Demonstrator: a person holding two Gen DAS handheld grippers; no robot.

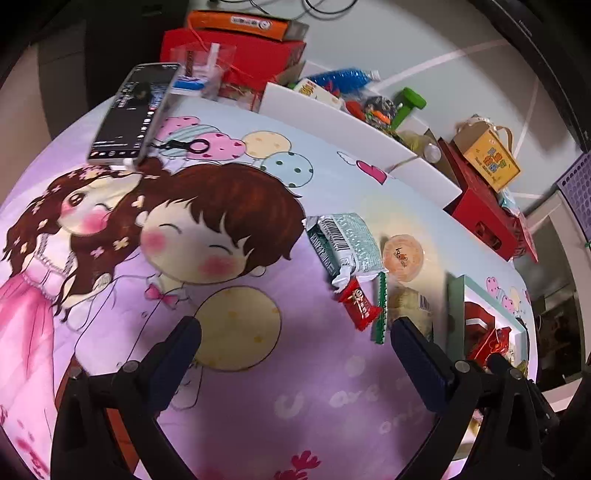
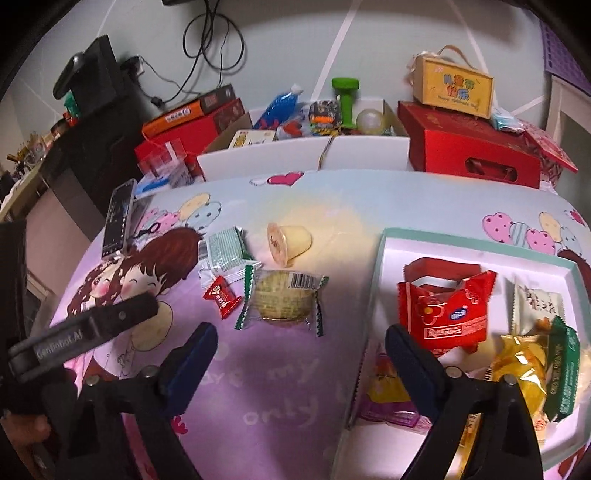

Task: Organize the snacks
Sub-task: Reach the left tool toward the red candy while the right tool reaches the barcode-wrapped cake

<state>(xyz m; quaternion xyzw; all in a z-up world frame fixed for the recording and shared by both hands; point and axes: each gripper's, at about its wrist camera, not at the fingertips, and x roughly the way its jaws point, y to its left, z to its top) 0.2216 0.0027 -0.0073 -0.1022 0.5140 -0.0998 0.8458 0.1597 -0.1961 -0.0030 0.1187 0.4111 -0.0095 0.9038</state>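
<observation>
Several loose snacks lie on the cartoon-print tablecloth: a green-white packet point(image 2: 224, 246) point(image 1: 347, 242), a small red candy point(image 2: 221, 296) point(image 1: 359, 303), a clear-wrapped round pastry with green edges point(image 2: 282, 299) point(image 1: 408, 306), and a jelly cup point(image 2: 289, 242) point(image 1: 402, 257) on its side. A white tray with a teal rim point(image 2: 380, 258) point(image 1: 456, 306) at the right holds a red packet point(image 2: 448, 308), a white packet point(image 2: 535, 301), and yellow and green packets point(image 2: 535, 365). My right gripper point(image 2: 301, 341) is open and empty, hovering between pastry and tray. My left gripper point(image 1: 295, 338) is open and empty, left of the snacks; its arm shows in the right wrist view point(image 2: 85, 328).
A phone point(image 1: 135, 110) stands propped at the table's far left. Behind the table are a white box point(image 2: 303, 151) of toys, red boxes point(image 2: 469, 147), a yellow gift box point(image 2: 456, 86) and an orange box point(image 1: 243, 22).
</observation>
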